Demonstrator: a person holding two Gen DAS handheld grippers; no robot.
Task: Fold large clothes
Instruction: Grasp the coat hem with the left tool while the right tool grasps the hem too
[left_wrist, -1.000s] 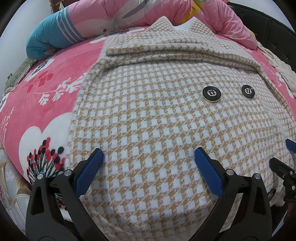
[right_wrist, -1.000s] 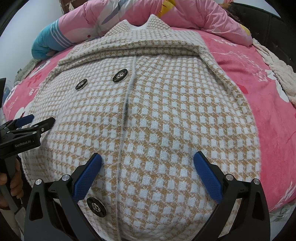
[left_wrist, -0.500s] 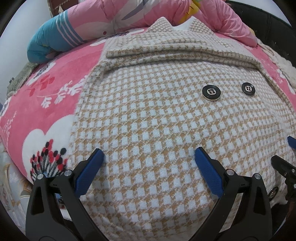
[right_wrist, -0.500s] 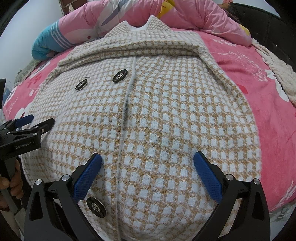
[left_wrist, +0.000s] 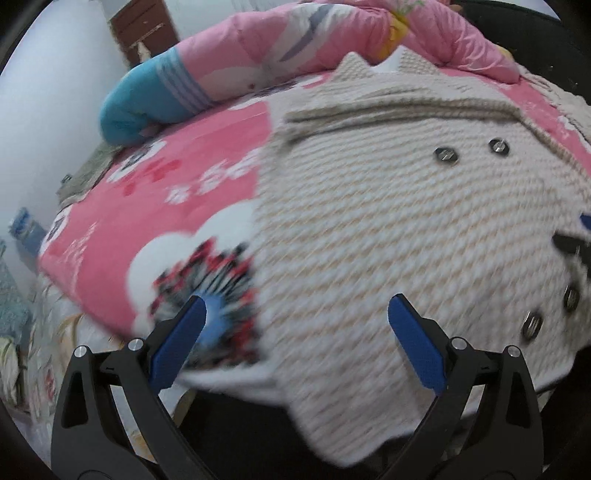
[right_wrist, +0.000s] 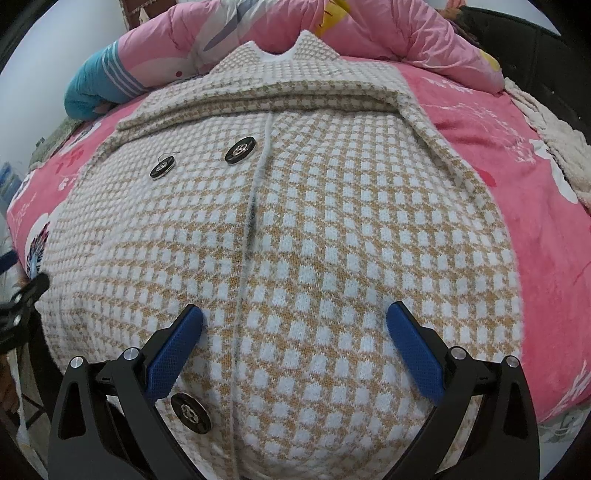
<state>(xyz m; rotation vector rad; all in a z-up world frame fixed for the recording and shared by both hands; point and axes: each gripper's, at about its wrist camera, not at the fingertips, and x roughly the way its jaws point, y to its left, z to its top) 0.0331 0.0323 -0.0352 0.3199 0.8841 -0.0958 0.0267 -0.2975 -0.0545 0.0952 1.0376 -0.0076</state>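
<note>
A tan-and-white checked coat (right_wrist: 332, 229) with dark round buttons lies flat on the pink bed, collar at the far end and sleeves folded across its top. My right gripper (right_wrist: 294, 317) hovers open over the coat's lower hem, a button (right_wrist: 190, 412) beside its left finger. The left wrist view is blurred: the coat (left_wrist: 388, 221) fills the right half and its lower left corner hangs off the bed edge. My left gripper (left_wrist: 297, 310) is open above that corner, holding nothing. The left gripper's tip (right_wrist: 29, 288) shows at the far left of the right wrist view.
A pink floral blanket (left_wrist: 147, 206) covers the bed. A rolled pink and blue quilt (right_wrist: 155, 59) lies along the far side behind the collar. A cream towel (right_wrist: 546, 125) sits at the right edge. A white wall and brown door (left_wrist: 144, 26) stand beyond.
The left gripper has swung back and left, so the bed's near left edge and the coat's hanging corner now show. The right gripper has barely moved.
</note>
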